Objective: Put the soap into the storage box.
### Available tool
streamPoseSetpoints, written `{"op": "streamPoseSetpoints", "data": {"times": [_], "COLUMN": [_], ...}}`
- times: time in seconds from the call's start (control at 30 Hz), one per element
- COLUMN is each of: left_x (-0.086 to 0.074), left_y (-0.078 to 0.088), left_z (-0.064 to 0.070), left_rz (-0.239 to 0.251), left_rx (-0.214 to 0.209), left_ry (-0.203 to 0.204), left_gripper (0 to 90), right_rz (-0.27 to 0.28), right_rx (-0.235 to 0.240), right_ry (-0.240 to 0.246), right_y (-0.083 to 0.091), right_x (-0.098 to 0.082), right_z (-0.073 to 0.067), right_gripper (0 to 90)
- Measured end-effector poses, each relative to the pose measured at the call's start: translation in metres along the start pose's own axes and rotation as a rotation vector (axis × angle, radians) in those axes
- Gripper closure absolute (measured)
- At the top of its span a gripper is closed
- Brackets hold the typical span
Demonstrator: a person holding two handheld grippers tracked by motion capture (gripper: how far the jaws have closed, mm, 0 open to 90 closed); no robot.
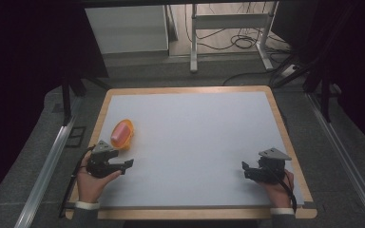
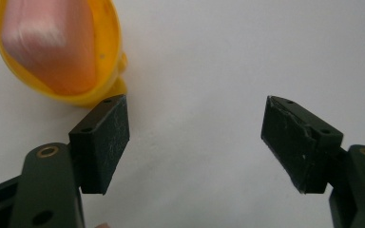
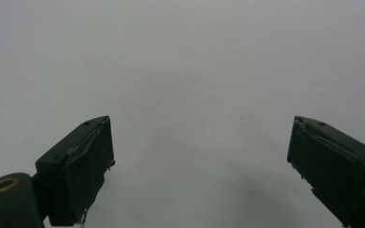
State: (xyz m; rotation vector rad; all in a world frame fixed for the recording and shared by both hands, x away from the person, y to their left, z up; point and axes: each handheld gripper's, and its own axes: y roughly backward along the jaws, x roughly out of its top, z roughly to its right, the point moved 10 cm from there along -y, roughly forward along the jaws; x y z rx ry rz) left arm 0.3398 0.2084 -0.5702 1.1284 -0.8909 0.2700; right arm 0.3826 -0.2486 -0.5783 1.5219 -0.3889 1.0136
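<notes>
Left claw (image 1: pixel 129 164) released beside the yellow dish (image 1: pixel 123 134); right claw (image 1: pixel 245 167) released too.

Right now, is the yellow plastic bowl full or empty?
Not empty: the yellow plastic bowl holds a pink rounded block that fills most of it. The left gripper view shows this up close.

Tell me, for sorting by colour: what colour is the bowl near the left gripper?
The bowl is yellow, holding something pink; clearest in the left gripper view.
</notes>
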Motion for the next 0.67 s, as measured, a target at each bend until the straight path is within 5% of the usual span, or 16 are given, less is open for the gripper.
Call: {"op": "streamPoseSetpoints", "data": {"times": [0.3,0.67], "left_x": [-0.012,-0.015], "left_y": [-0.001,-0.016], "left_z": [-0.003,-0.001], "left_rz": [-0.007,-0.032], "left_rx": [-0.031,-0.038], "left_ry": [0.047,0.036], "left_gripper": [25.4,25.6], "right_rz": [0.001,0.010], "right_rx": [0.002,0.004], "right_ry": [0.000,0.015], "right_y": [0.000,-0.001], "right_x": [0.001,0.004], "right_z": [0.000,-0.002], "right_gripper": [7.9,7.9]}}
